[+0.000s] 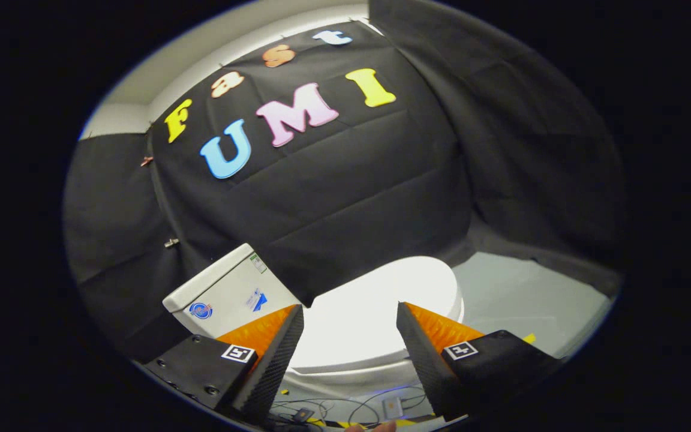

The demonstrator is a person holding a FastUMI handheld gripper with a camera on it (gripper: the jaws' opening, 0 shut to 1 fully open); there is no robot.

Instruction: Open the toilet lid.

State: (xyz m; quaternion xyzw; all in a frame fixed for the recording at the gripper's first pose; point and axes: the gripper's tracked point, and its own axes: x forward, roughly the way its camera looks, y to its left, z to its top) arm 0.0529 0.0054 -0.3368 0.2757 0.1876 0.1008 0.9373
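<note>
My gripper (350,336) hangs with its fingers spread wide, touching nothing. The closed toilet lid (375,306) lies beyond and between them. The cistern (225,291) stands left of the lid. Cables (345,411) lie on the floor (525,294) below the fingers.

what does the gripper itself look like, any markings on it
The gripper has two wedge-shaped fingers with finely textured inner faces. Each sits on a dark, boxy block with visible screws, and each block carries a square black-and-white tag on top. The fingers stand apart, open.

Black cloth wall (351,198), pale floor (525,294), and tangled cables (345,411) on it.
</note>
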